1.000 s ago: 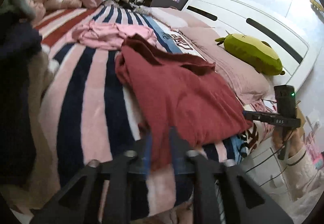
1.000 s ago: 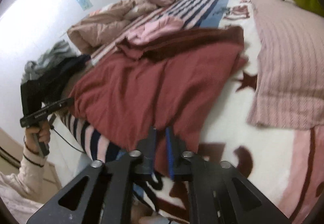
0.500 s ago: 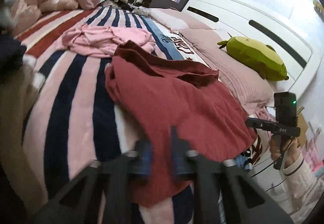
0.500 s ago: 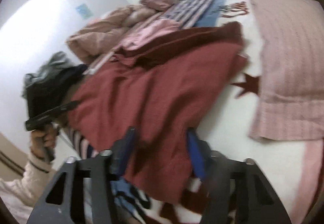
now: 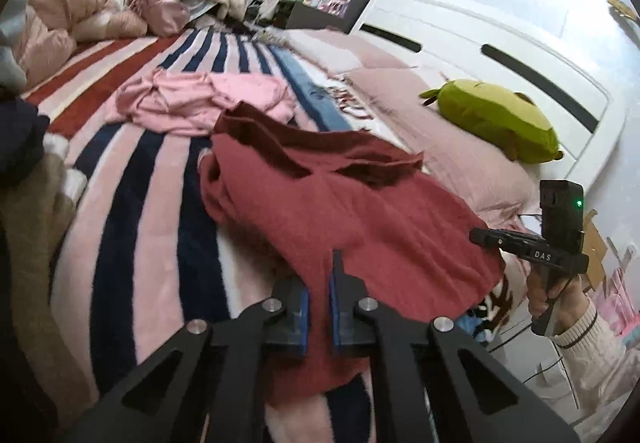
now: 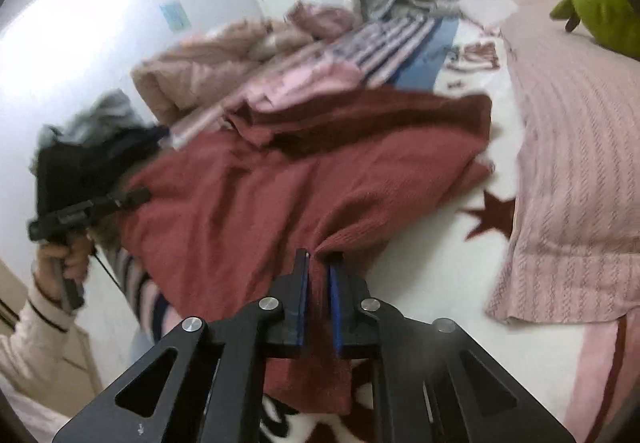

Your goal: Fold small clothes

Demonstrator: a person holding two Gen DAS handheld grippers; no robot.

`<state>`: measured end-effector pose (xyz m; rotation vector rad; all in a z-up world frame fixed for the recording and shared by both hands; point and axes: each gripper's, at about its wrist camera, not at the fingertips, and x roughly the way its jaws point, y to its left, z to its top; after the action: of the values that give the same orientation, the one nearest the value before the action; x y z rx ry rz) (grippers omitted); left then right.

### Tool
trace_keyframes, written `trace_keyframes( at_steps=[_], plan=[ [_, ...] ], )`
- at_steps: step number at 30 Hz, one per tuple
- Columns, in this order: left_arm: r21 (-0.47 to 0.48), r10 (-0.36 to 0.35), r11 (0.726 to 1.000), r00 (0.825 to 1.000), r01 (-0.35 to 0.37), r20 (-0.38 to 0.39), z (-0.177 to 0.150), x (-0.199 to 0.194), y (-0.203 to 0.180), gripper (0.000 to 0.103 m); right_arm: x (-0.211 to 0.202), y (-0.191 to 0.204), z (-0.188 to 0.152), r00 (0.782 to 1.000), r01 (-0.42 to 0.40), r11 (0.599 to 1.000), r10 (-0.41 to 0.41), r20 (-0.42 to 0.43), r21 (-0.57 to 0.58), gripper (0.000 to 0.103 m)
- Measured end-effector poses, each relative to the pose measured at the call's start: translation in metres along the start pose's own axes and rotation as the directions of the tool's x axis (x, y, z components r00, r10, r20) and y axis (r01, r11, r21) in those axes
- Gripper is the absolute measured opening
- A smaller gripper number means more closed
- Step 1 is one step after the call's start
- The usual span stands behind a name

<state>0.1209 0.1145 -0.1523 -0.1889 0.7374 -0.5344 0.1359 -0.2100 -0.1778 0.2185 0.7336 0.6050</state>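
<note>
Two thin pinches, left gripper (image 5: pixel 318 307) and right gripper (image 6: pixel 318 307), clamp the red garment's (image 5: pixel 360 219) near hem at my six o'clock; the blurry right bite looks shallow, so I fear lifting slips it.

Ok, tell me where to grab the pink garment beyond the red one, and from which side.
Judging by its pose, take the pink garment at its near edge, coming over the red garment: it lies crumpled on the striped blanket, and that raised, wrinkled edge faces the grippers.
</note>
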Motion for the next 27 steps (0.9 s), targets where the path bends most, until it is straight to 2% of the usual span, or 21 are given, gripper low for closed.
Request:
trace_keyframes(
  at_steps=[4, 7, 10, 15, 20, 23, 24, 26, 27],
  plan=[
    [0.039, -0.027, 0.999, 1.000, 0.026, 0.017, -0.005, -0.018, -0.010, 0.005, -0.011, 0.002, -0.001, 0.999, -0.034, 0.999, 0.034, -0.005, -0.011, 0.002],
    [0.079, 0.013, 0.997, 1.000, -0.012, -0.009, -0.010, -0.020, -0.012, 0.006, -0.019, 0.003, -0.005, 1.000, 0.000, 1.000, 0.000, 0.000, -0.030, 0.002],
    [0.077, 0.038, 0.996, 0.998, -0.034, -0.050, -0.018, -0.014, -0.006, 0.007, -0.022, 0.001, -0.006, 1.000, 0.019, 0.999, -0.020, -0.013, -0.034, 0.002],
    [0.036, -0.029, 0.999, 0.998, 0.031, -0.052, -0.024, -0.017, 0.000, 0.006, -0.022, 0.005, -0.012, 0.998, -0.038, 0.999, 0.036, -0.045, -0.031, 0.001],
    [0.071, -0.071, 0.995, 0.994, 0.076, -0.080, -0.037, -0.022, -0.003, 0.005, -0.020, 0.012, -0.025, 0.994, -0.067, 0.997, 0.064, -0.090, -0.035, 0.001],
    [0.080, -0.043, 0.995, 0.991, 0.054, -0.123, -0.042, -0.018, -0.001, 0.008, -0.023, 0.014, -0.027, 0.994, -0.054, 0.997, 0.048, -0.102, -0.053, 0.002],
    [0.071, -0.030, 0.997, 0.992, 0.039, -0.123, -0.043, -0.017, 0.001, 0.013, -0.023, 0.014, -0.026, 0.995, -0.038, 0.998, 0.033, -0.096, -0.050, 0.002],
    [0.034, -0.041, 0.998, 0.993, 0.045, -0.112, -0.041, -0.016, 0.005, 0.051, -0.023, 0.006, -0.019, 0.997, -0.022, 1.000, 0.022, -0.076, -0.007, 0.028],
    [0.008, -0.065, 0.998, 0.993, 0.066, -0.100, -0.040, -0.014, 0.007, 0.056, -0.021, 0.002, -0.016, 0.998, -0.021, 1.000, 0.022, -0.066, 0.017, 0.053]
  ],
)
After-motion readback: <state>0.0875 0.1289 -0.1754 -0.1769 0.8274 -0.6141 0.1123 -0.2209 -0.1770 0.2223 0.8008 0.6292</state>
